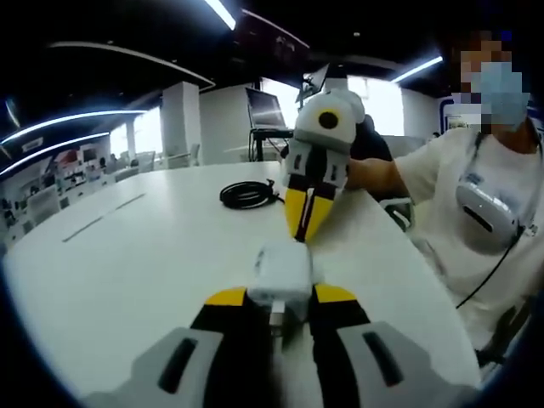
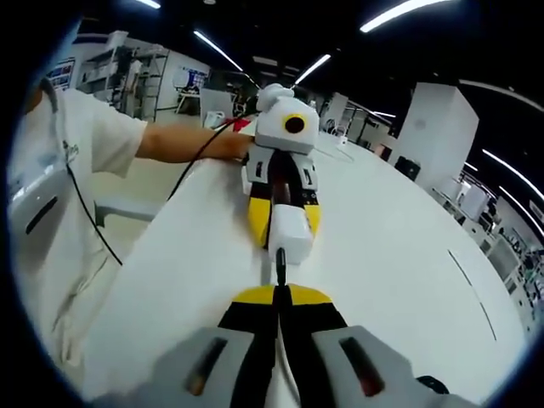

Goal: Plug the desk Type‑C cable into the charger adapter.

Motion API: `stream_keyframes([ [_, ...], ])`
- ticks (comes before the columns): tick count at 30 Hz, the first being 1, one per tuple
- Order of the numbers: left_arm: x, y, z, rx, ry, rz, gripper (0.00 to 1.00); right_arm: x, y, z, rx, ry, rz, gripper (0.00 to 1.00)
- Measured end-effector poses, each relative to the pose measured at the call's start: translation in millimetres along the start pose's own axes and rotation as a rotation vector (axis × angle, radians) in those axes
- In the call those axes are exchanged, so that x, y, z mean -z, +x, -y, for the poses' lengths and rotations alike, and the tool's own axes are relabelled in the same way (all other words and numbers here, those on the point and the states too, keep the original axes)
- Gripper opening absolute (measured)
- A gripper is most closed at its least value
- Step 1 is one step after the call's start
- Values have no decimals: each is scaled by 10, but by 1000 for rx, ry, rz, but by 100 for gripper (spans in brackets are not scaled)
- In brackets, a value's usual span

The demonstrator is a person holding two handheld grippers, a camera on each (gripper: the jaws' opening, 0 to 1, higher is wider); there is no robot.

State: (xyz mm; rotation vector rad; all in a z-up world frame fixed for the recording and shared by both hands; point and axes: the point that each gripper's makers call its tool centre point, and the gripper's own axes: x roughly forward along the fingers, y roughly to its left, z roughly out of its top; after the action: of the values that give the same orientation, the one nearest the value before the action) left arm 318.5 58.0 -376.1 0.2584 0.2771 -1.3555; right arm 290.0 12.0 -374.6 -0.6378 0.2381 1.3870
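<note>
The white charger adapter (image 1: 282, 270) sits between the yellow fingertips of my left gripper (image 1: 280, 297), which is shut on it above the white table (image 1: 127, 255). My right gripper (image 1: 304, 228) comes in from the far side, its tips pointing at the adapter. In the right gripper view, my right gripper (image 2: 279, 293) is shut on the black Type-C cable, with the plug (image 2: 280, 262) sticking out toward the adapter (image 2: 291, 235) held by the left gripper (image 2: 285, 231). The plug tip meets the adapter's face; how deep it sits is unclear. The cable's remaining coil (image 1: 249, 194) lies behind.
A person in a white shirt (image 1: 476, 195) stands at the table's edge, one arm (image 2: 183, 140) reaching to the gripper. A laptop (image 1: 265, 109) on a stand is beyond the far edge. Bare tabletop (image 2: 408, 255) spreads to the side.
</note>
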Motion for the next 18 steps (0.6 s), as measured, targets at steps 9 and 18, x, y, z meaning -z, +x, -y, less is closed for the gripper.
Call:
stream_keyframes([
  [9,-7,27,12,-16,0,-9,25,11,1,19,14,-1,-18,0],
  [18,-17,49,12,-31,-1,-16,25,5,-3,37,32,-11,-22,0],
])
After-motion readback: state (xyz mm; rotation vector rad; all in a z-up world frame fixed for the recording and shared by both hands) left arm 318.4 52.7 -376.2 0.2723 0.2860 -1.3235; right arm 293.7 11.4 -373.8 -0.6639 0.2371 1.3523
